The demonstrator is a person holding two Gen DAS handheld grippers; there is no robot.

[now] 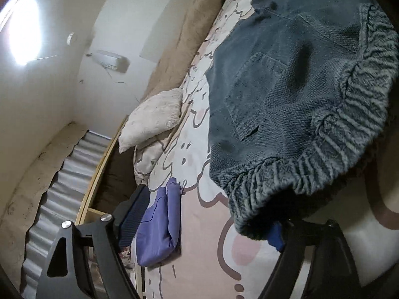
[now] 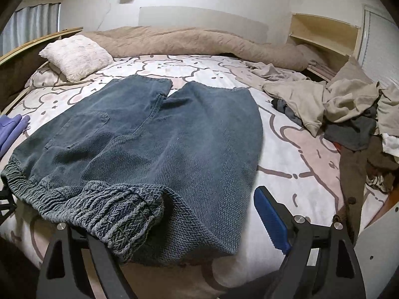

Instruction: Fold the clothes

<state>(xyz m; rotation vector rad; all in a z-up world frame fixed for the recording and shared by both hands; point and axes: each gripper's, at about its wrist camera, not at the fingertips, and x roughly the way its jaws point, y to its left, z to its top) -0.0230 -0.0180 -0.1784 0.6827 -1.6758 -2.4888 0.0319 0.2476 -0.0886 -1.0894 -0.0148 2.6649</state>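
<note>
Blue-grey shorts point(image 2: 154, 134) lie spread flat on a bed, their gathered elastic waistband point(image 2: 104, 209) nearest the cameras and both legs pointing toward the far wall. In the right wrist view the waistband drapes over the left finger of the right tool point(image 2: 197, 226), whose blue-padded right finger stands well apart on bare sheet, so this tool is spread wide with nothing pinched. In the left wrist view the left tool point(image 1: 199, 226) is also spread wide; the waistband's other end point(image 1: 286, 199) hangs over its right finger, and I cannot tell whether that finger touches the cloth.

Under the shorts is a white and pink bedsheet point(image 2: 294, 159) printed with outlined cartoon animals. Folded purple cloth point(image 1: 159, 221) rests near the bed's left edge, just beside a dark navy garment point(image 1: 132, 214). A fluffy cream pillow point(image 2: 74, 56) sits at the far left corner, and a tan duvet point(image 2: 189, 41) is bunched along the far wall. On the right side lies a loose heap of beige, grey and brown clothes point(image 2: 344, 114).

Beyond the bed are white walls, a wall-mounted air conditioner point(image 1: 109, 59), grey curtains point(image 2: 32, 22), a light wooden bed frame point(image 2: 37, 41) and a pale wooden shelf point(image 2: 324, 35).
</note>
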